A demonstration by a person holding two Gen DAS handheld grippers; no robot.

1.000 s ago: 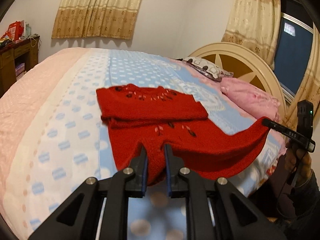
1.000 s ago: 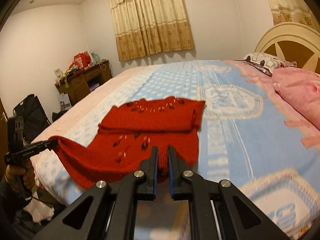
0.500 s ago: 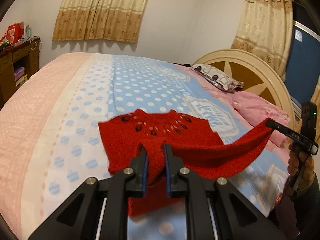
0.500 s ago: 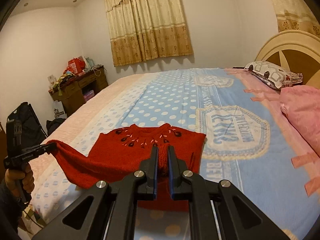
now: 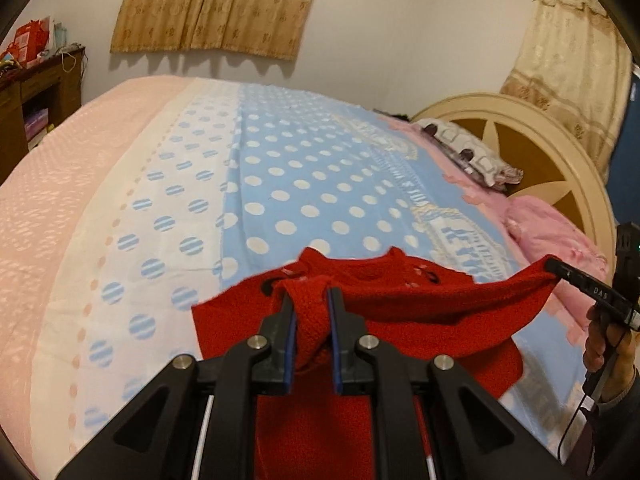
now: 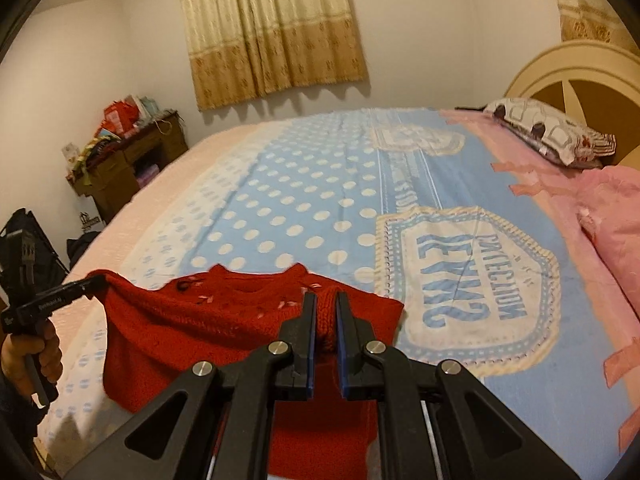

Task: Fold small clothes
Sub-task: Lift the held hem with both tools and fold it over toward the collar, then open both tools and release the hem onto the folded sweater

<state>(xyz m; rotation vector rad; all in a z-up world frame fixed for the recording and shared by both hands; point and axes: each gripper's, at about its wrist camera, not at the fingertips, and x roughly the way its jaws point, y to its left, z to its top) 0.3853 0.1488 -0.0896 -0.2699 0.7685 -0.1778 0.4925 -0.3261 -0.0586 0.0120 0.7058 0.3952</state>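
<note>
Mid-fold: red sweater (image 5: pixel 400 304) on the bed (image 5: pixel 304 184), its lower edge raised over the collar. Left gripper (image 5: pixel 311 312) and right gripper (image 6: pixel 325 316) both pinching knit. Next, likely: lay edge level, release.

Both views are lit warmly and rather dimly by indoor light from above, and a yellow cast is laid over the walls. Scalloped shadows are thrown on the wall (image 5: pixel 360 40) just below the curtain (image 5: pixel 216 4) (the same is seen in the right wrist view). The window (image 5: pixel 634 120) at the right edge of the left view is dark blue. Strong fisheye bending is seen: the bed (image 6: pixel 320 184) is bowed into a dome, and the corners are cut off by a black rim. Soft blur is spread over both frames, most at the edges, and the sweater (image 5: pixel 400 308) is rendered as saturated red with little texture.
</note>
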